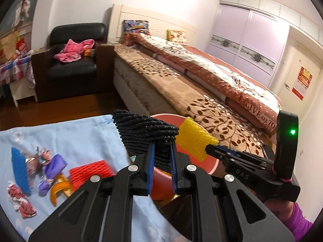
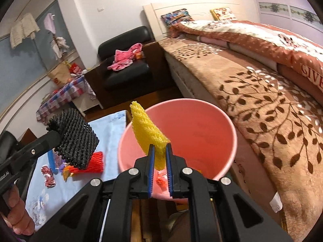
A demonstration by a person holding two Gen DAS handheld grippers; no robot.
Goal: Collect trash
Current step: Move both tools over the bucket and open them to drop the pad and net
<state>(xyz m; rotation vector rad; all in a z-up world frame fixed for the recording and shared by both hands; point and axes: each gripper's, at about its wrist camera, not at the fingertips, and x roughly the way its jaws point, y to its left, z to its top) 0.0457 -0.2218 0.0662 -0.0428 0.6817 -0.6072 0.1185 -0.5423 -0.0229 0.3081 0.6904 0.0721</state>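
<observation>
My left gripper (image 1: 162, 144) is shut on a black foam net (image 1: 145, 133) and holds it at the near rim of the pink bucket (image 1: 210, 165). My right gripper (image 2: 160, 146) is shut on a yellow foam net (image 2: 148, 135) and holds it over the mouth of the pink bucket (image 2: 201, 125). The right gripper (image 1: 212, 150) with the yellow net (image 1: 193, 139) also shows in the left wrist view. The black net (image 2: 75, 139) also shows at the left of the right wrist view. A small red scrap (image 2: 161, 179) lies in the bucket.
A light blue cloth (image 1: 70, 133) covers the table at left. On it lie a red foam net (image 1: 90, 171), a blue foam net (image 1: 19, 169), purple wrapping (image 1: 53, 167), an orange piece (image 1: 59, 189) and crumpled wrappers (image 1: 20, 199). A bed (image 1: 181, 84) runs behind the bucket. A black armchair (image 1: 74, 60) stands beyond.
</observation>
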